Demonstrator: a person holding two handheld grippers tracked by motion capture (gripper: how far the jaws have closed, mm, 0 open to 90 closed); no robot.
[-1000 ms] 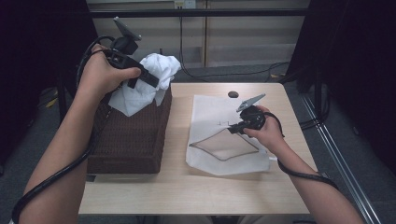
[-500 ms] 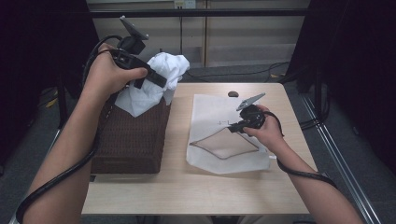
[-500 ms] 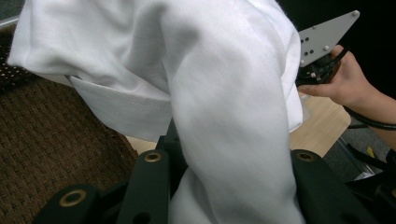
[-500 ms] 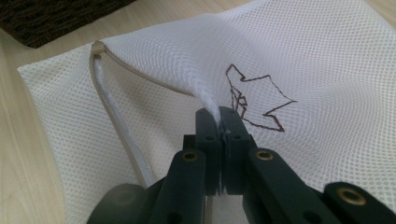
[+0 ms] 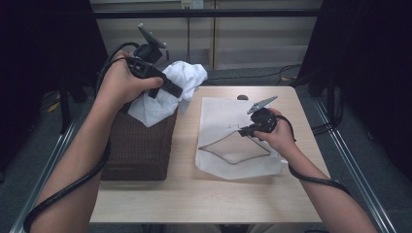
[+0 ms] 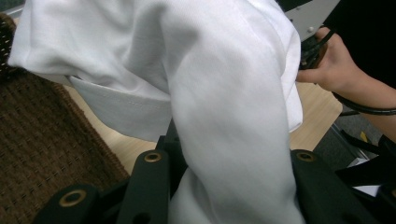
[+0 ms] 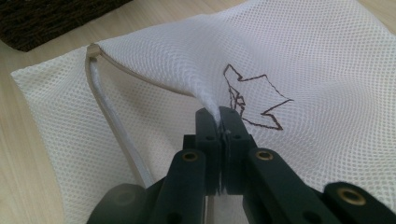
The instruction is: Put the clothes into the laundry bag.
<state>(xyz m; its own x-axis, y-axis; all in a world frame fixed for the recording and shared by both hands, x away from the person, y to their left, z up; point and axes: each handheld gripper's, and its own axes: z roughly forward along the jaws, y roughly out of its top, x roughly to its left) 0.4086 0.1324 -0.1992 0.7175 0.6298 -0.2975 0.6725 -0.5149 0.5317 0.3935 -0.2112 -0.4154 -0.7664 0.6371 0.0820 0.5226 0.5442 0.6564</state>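
Pale wood table (image 5: 194, 194) under dim light, dark curtains on both sides. At left, the left gripper (image 5: 176, 91) clamps a bunched white cloth (image 5: 167, 94) and holds it in the air above a brown woven basket (image 5: 141, 145); in the left gripper view the cloth (image 6: 224, 107) hangs thick between the two black jaws. To its right, the right gripper (image 5: 242, 131) has its jaws pressed tight on a pinch of a white mesh bag (image 5: 233, 141), lifting the upper layer at the bag's brown-edged opening (image 7: 100, 107). That bag lies flat on the table beside the basket, a small brown logo (image 7: 254, 100) just beyond the jaws.
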